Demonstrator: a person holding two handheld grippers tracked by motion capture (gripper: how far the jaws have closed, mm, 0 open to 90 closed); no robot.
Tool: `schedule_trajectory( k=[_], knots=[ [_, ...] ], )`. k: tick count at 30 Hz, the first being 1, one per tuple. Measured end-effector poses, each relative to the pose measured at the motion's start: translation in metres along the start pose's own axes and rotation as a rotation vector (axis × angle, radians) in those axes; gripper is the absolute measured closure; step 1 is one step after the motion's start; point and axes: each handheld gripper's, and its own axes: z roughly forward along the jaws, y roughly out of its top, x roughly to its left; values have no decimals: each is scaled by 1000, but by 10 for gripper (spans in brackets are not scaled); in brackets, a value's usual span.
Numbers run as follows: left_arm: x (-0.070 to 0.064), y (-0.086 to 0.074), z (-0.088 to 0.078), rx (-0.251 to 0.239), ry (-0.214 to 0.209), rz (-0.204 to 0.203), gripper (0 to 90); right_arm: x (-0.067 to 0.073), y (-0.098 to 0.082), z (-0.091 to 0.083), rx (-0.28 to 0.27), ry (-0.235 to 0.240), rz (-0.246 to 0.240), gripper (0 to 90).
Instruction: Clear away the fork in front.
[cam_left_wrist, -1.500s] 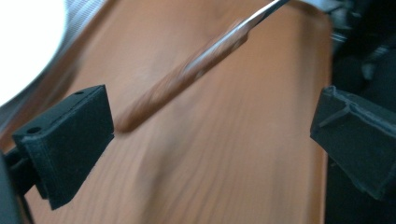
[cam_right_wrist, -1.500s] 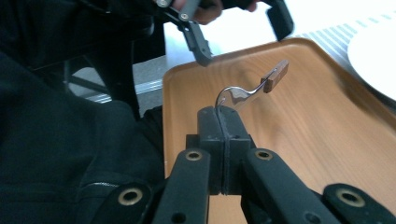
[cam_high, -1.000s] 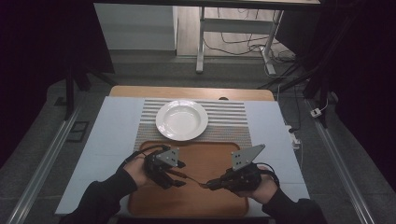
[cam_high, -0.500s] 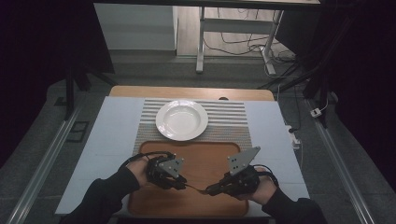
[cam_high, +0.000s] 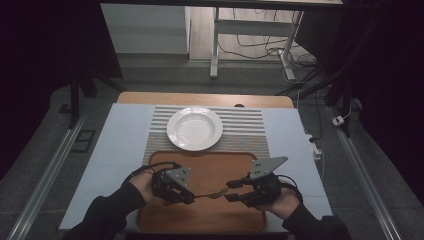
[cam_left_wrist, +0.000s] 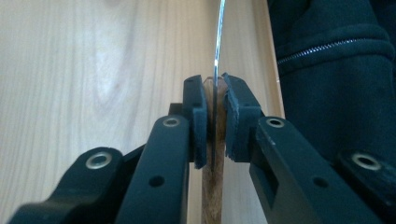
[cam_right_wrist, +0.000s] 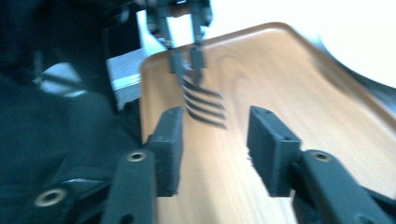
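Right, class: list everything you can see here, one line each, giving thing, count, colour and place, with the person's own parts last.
Fork: one, metal tines with wooden handle, over the tray, handle clamped in the left gripper.
Tray: one, brown wood, near edge of the table.
Plate: one, white, on the striped mat.
Striped mat: one, grey-white, beyond the tray.
Table: one, pale blue top.
Left gripper: one, black, shut on the fork handle.
Right gripper: one, black, jaws just opening, tines between them untouched.
Hands: two, dark sleeves.
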Motion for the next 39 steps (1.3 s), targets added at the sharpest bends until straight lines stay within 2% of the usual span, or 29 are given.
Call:
schedule_trajectory(
  k=[4, 5, 6, 7, 8, 9, 10, 11, 12, 13, 22, 25, 28, 30, 33, 36, 39],
  knots=[
    [-1, -6, -3, 4, 30, -90, 797, -2, -7, -6, 2, -117, 25, 447],
    [-1, -6, -3, 4, 30, -90, 797, -2, -9, -7, -1, -141, 38, 420],
    [-1, -7, -3, 7, 42, -109, 797, -2, -12, -8, -3, -162, 50, 394],
    [-2, -8, -3, 9, 49, -137, 797, -2, -12, -8, -3, -162, 50, 394],
    [-2, -10, -4, 18, 63, -149, 797, 0, -16, -11, -7, -207, 71, 338],
    [-2, -12, -4, 18, 74, -183, 797, 0, -17, -12, -5, -228, 75, 305],
    [-2, -12, -4, 18, 74, -183, 797, 1, -19, -13, -7, -248, 82, 270],
    [-2, -13, -5, 20, 83, -203, 797, 3, -20, -15, -12, -270, 88, 245],
    [-3, -13, -5, 20, 92, -224, 797, 3, -20, -15, -12, -270, 88, 245],
    [-3, -15, -6, 22, 103, -243, 797, 6, -23, -17, -3, -323, 89, 218],
    [-5, -26, -12, 24, 163, -401, 796, 14, -34, -30, -22, -395, 148, 151],
    [-7, -31, -15, 14, 194, -475, 796, 17, -42, -37, -27, -434, 188, 100],
    [-7, -35, -16, 8, 210, -539, 796, 19, -45, -39, -25, -453, 204, 74],
    [-8, -38, -16, 16, 239, -592, 796, 22, -47, -42, -24, -470, 212, 50],
    [-8, -42, -13, 21, 242, -667, 795, 26, -52, -47, -17, -497, 232, 20],
    [-7, -45, -9, 53, 279, -714, 795, 29, -57, -52, -28, -517, 249, 8],
    [-4, -48, -6, 58, 282, -770, 794, 32, -61, -58, -26, -532, 263, 2]
  ],
)
